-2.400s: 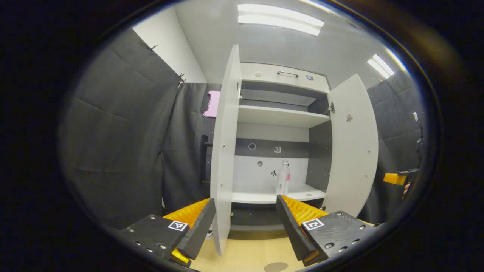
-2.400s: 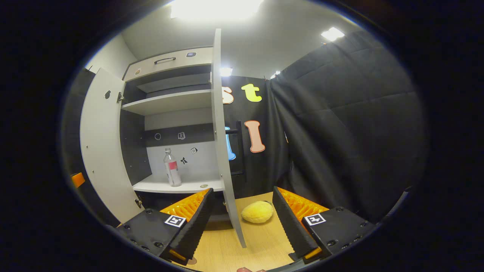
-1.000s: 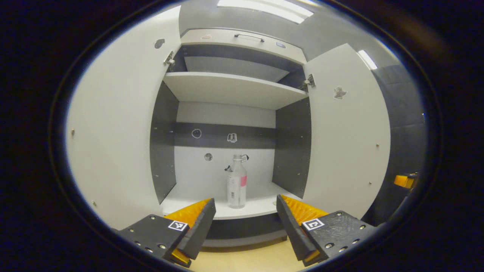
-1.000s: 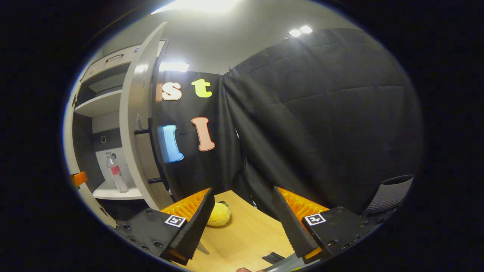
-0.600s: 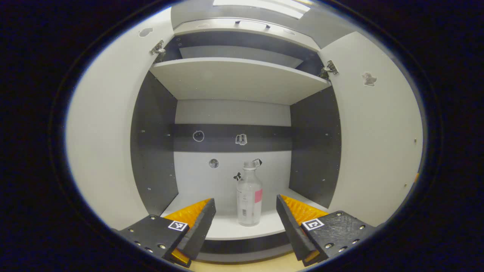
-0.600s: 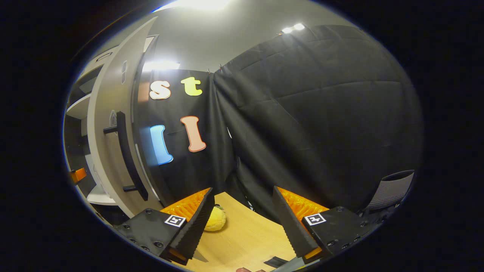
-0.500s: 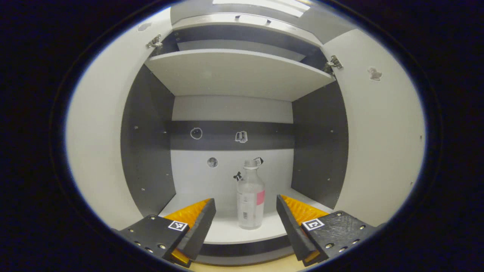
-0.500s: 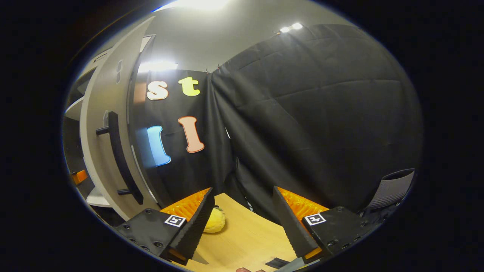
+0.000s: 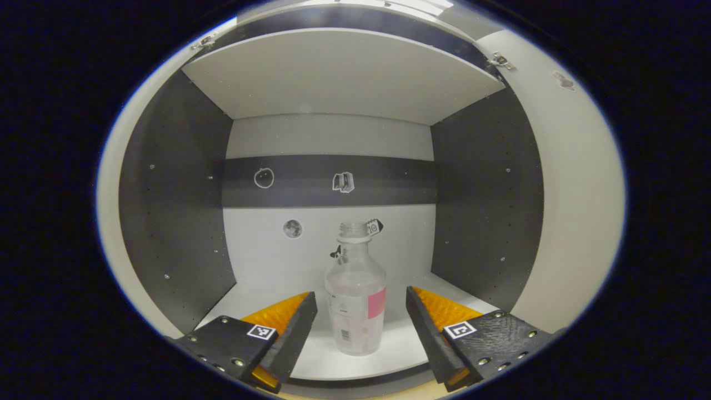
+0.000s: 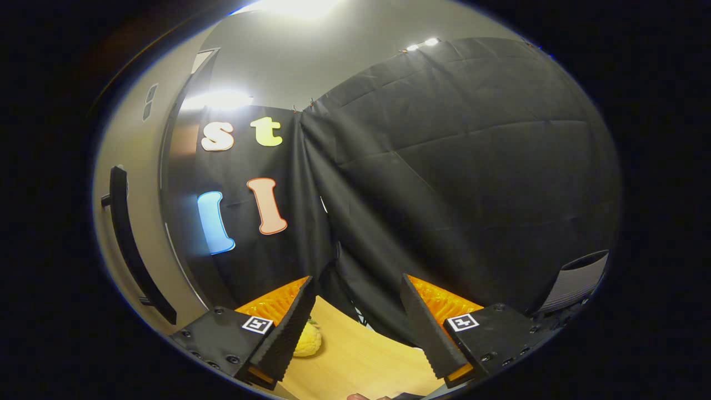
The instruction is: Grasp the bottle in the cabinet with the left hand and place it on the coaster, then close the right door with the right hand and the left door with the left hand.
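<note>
A clear plastic bottle point(image 9: 355, 294) with a pink label patch stands upright, capless, on the cabinet's lower shelf point(image 9: 389, 355) in the left gripper view. My left gripper point(image 9: 361, 325) is open at the shelf's front edge, its fingers on either side of the bottle's base and apart from it. The right door point(image 9: 572, 194) stands open at the right, the left door point(image 9: 111, 183) at the far left. In the right gripper view, my right gripper point(image 10: 355, 325) is open and empty above the wooden table point(image 10: 361, 366); the right door's outer face with its black bar handle point(image 10: 130, 244) is at the left.
An upper shelf point(image 9: 344, 78) roofs the compartment, and dark side walls point(image 9: 172, 200) close it in. A yellow plush toy point(image 10: 306, 340) lies on the table behind my right gripper's left finger. A grey chair back point(image 10: 575, 283) shows at the far right.
My left gripper has moved forward into the cabinet, so the bottle now sits between its fingers. My right gripper has swung rightward, past the right door's outer face.
</note>
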Demonstrator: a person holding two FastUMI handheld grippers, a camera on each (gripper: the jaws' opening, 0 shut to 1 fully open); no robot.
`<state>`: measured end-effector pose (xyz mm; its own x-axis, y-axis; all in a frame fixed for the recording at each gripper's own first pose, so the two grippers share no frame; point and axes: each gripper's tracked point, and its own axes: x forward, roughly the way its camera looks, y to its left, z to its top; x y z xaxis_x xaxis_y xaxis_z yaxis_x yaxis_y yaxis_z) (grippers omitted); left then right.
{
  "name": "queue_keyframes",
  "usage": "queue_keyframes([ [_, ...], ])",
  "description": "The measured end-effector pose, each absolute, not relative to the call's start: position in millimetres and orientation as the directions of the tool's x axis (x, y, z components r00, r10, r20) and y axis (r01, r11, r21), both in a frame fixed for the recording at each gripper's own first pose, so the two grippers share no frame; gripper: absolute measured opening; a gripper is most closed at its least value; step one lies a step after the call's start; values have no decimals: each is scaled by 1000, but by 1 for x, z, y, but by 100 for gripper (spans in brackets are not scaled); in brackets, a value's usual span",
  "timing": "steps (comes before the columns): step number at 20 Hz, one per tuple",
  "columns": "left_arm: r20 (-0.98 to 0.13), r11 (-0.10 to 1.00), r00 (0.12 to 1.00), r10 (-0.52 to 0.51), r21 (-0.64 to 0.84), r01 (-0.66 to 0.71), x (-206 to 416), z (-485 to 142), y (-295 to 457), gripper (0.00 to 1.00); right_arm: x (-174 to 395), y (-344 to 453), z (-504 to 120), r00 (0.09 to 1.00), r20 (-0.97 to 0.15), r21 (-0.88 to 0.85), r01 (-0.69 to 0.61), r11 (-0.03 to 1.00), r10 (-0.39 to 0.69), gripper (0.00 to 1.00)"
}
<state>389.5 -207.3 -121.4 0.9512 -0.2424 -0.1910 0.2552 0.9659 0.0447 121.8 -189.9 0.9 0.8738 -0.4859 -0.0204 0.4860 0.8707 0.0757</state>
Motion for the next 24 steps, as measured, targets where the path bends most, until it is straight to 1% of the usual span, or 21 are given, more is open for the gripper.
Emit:
queue_keyframes([
  [2, -202, 969, 953, -227, 55, 242, 399, -127, -208, 93, 127, -194, -1, 871, -20, 83, 491, 867, -492, 98],
  [3, -203, 971, 955, -217, 58, 233, 404, -128, -207, 99, 131, -195, -5, 869, -25, 87, 494, 865, -494, 98],
  [4, -204, 973, 956, -211, 51, 226, 408, -129, -206, 93, 135, -196, -7, 870, -31, 93, 493, 865, -492, 98],
  [6, -206, 974, 954, -218, 21, 227, 414, -131, -208, 93, 143, -194, -8, 878, -35, 107, 479, 872, -478, 98],
  [8, -210, 973, 951, -226, -3, 230, 417, -132, -212, 90, 150, -198, -7, 881, -32, 111, 472, 875, -472, 98],
  [10, -217, 972, 949, -227, 10, 234, 419, -134, -212, 90, 155, -200, -7, 883, -26, 113, 468, 876, -468, 98],
  [11, -229, 971, 947, -223, 32, 237, 419, -137, -212, 99, 159, -201, -8, 884, -28, 113, 467, 877, -467, 98],
  [13, -245, 969, 944, -223, 47, 241, 425, -143, -216, 81, 164, -201, -12, 888, -48, 123, 459, 880, -457, 98],
  [14, -235, 970, 945, -226, 38, 241, 423, -140, -215, 71, 166, -200, -13, 893, -59, 129, 450, 883, -447, 98],
  [16, -230, 968, 943, -242, 10, 251, 419, -139, -217, 70, 172, -199, -9, 898, -56, 124, 439, 890, -436, 98],
  [17, -230, 969, 944, -235, 20, 246, 420, -140, -215, 70, 174, -199, -8, 900, -50, 116, 436, 892, -433, 98],
  [18, -232, 971, 948, -219, 41, 234, 420, -140, -212, 63, 176, -197, -6, 902, -46, 110, 431, 896, -428, 98],
  [20, -236, 970, 947, -217, 58, 236, 418, -140, -213, 76, 177, -190, -8, 910, -46, 102, 414, 905, -411, 98],
  [21, -240, 968, 942, -234, 38, 250, 415, -140, -216, 69, 178, -185, -11, 915, -53, 99, 403, 910, -400, 98],
  [23, -239, 965, 938, -253, 4, 262, 415, -138, -212, 69, 177, -183, -14, 922, -67, 97, 387, 917, -382, 98],
  [24, -237, 966, 939, -248, 16, 259, 416, -138, -211, 69, 177, -182, -16, 925, -73, 96, 379, 920, -373, 98],
])
